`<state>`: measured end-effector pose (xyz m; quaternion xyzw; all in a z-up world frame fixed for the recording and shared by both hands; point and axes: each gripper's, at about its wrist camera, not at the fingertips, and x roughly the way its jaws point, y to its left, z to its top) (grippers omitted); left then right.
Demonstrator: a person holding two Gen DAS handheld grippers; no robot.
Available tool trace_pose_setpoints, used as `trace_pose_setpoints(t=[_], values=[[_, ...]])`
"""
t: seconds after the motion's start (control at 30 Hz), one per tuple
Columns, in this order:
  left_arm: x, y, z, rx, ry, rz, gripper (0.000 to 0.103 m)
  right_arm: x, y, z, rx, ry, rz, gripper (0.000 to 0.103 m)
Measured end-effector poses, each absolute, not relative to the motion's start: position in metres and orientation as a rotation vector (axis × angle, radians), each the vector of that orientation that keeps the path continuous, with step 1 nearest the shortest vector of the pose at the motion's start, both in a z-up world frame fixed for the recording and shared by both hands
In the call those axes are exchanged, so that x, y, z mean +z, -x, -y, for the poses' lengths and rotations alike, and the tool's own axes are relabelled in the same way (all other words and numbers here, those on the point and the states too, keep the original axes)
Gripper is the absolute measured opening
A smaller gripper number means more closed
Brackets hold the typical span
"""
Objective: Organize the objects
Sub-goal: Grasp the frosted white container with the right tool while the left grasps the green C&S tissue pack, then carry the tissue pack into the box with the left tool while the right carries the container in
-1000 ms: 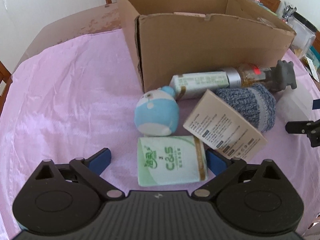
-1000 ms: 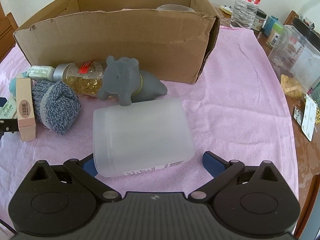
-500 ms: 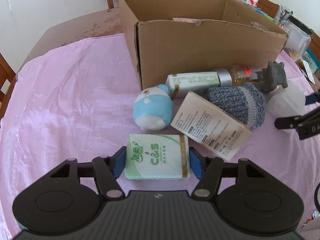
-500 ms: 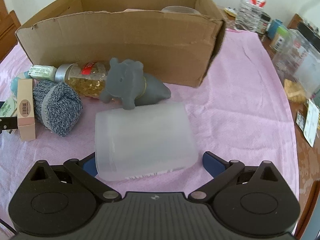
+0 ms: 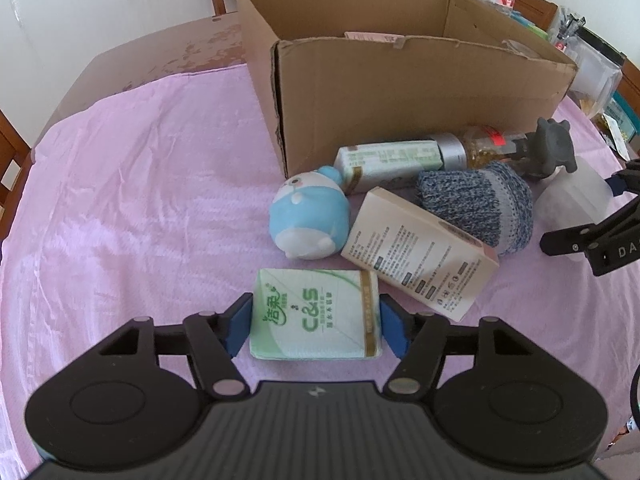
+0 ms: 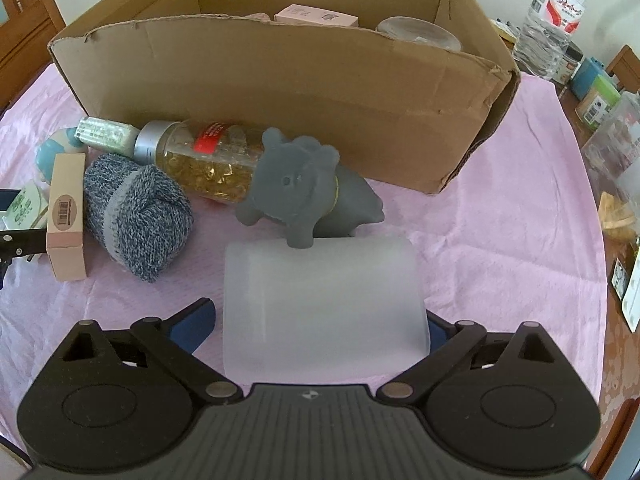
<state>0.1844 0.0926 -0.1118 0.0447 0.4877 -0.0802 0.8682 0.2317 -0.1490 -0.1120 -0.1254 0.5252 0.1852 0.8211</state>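
My left gripper [image 5: 316,328] is shut on a green and white tissue pack [image 5: 316,316] that lies on the pink cloth. Behind it lie a blue plush toy [image 5: 308,216], a beige carton [image 5: 420,248], a grey knitted roll [image 5: 480,204] and a green tube [image 5: 388,160]. My right gripper [image 6: 320,324] is open, with a frosted plastic box [image 6: 324,304] between its fingers; the left pad stands apart from it. A grey rubber animal [image 6: 308,196] rests against the box's far edge. A capsule bottle [image 6: 204,160] lies behind it.
An open cardboard box [image 6: 280,88] stands at the back and holds a pink carton [image 6: 316,16] and a clear lid [image 6: 416,32]. A water bottle [image 6: 552,20] and containers [image 6: 596,92] crowd the right table edge. Wooden chairs stand beyond the table.
My left gripper closed on the tissue pack, and the view has risen slightly. My right gripper moved forward around the frosted box, still open.
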Motion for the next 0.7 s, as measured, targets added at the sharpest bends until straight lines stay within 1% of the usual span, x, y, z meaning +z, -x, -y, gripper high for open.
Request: trace_pose_setpoints(t=[0.13,0.23,0.7], values=[[-0.113,-0.187,-0.093,-0.170,-0.094,-1.021,0.068,-0.110,-0.231,0.149,0.377,0.256,-1.116,0.095],[-0.113,-0.188,-0.094,-0.179,-0.094,-1.024,0.064,-0.107,-0.231,0.151,0.370,0.244,-1.114,0.087],[-0.106,-0.190,-0.099,-0.223,-0.107,-1.088,0.063,-0.098,-0.228,0.151,0.404,0.217,-1.181,0.087]])
